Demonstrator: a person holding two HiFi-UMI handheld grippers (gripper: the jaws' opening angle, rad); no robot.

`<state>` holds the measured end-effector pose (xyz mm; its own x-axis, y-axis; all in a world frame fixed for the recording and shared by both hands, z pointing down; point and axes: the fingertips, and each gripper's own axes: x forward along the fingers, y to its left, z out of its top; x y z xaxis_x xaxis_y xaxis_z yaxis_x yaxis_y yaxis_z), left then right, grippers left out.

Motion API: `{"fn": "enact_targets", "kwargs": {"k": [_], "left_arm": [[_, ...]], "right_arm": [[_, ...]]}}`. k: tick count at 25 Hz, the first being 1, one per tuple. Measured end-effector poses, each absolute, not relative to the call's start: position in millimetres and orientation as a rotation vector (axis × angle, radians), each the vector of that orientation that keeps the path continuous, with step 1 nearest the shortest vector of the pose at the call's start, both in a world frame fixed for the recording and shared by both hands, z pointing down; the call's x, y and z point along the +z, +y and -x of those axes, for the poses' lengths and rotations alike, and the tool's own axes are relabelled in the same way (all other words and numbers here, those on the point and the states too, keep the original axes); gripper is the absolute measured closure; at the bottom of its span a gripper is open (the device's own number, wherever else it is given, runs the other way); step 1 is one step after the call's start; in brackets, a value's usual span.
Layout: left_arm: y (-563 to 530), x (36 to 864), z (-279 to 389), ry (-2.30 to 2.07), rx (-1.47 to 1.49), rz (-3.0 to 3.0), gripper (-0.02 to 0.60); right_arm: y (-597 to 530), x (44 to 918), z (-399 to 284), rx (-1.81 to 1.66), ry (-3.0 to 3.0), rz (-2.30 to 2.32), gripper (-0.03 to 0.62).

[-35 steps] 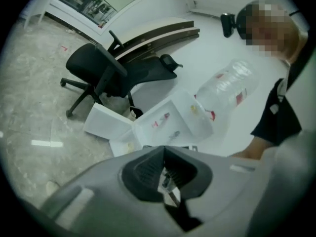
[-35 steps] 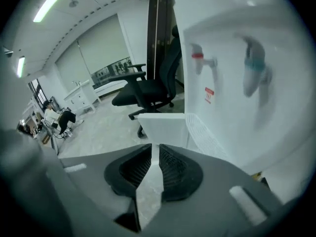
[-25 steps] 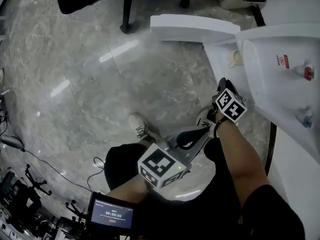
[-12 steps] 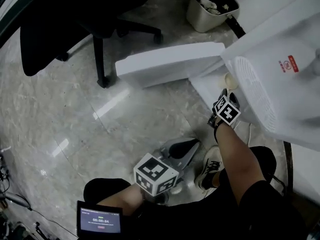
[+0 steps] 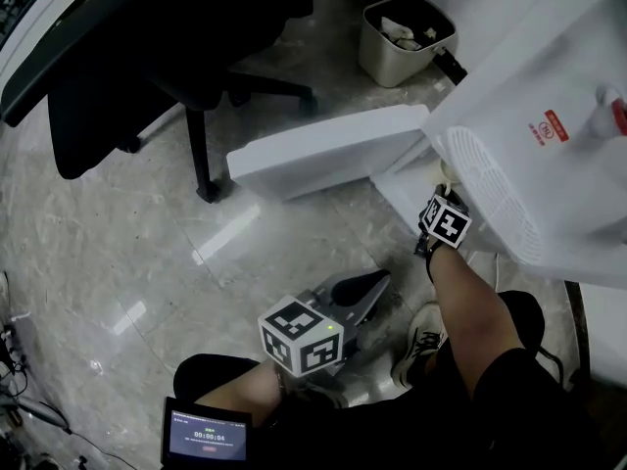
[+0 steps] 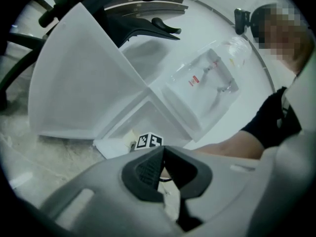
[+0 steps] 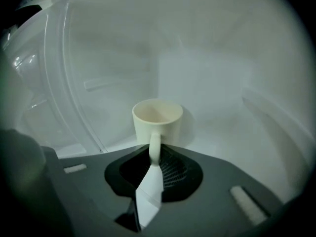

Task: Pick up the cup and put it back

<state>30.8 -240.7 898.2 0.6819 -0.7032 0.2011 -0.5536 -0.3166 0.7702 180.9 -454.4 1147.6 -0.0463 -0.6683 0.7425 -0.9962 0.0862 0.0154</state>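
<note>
A cream cup [image 7: 157, 120] stands upright on the white floor inside the lower cabinet of a water dispenser [image 5: 549, 135]. Its handle points at my right gripper [image 7: 154, 157]. The jaws are closing, with the handle between the pads and both pads touching it. In the head view the right gripper [image 5: 443, 204] reaches into the cabinet mouth, its tips hidden, and a bit of the cup [image 5: 448, 173] shows just beyond it. My left gripper [image 5: 370, 287] hangs low over the floor, shut and empty. Its own view shows the jaw tips [image 6: 163, 149] meeting.
The white cabinet door [image 5: 323, 150] swings open to the left of the right gripper. A black office chair [image 5: 186, 57] and a waste bin [image 5: 402, 37] stand beyond it. A shoe [image 5: 423, 341] and a small screen [image 5: 206, 434] are below.
My right gripper has gone forward into the open cabinet up to the cup. The head view has swung up towards the chair and bin. The left gripper stays low.
</note>
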Motion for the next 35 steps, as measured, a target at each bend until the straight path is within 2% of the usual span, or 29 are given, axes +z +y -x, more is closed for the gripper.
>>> {"fn": "enact_targets", "kwargs": {"k": [17,25,29,35], "left_arm": [[-247,879,-34,-0.965,-0.304,-1.963,0.577],[-200,824,-59,-1.06,-0.353,-1.842,0.577],[-152,787,-67,-1.102,-0.364,-1.756,0.577],[-78,652,-73,-1.066,-0.396,-1.559,0.577]], "right_arm": [[-448,1098,-154,0.685,-1.922,-1.6,0.545],[-373,1036,-125,0.751,-2.001,-1.284,0.545],[-318,967,-91,0.744,-2.131,-1.017,0.545],[-257,786,-57,0.811,-2.279,-0.846,0.545]]}}
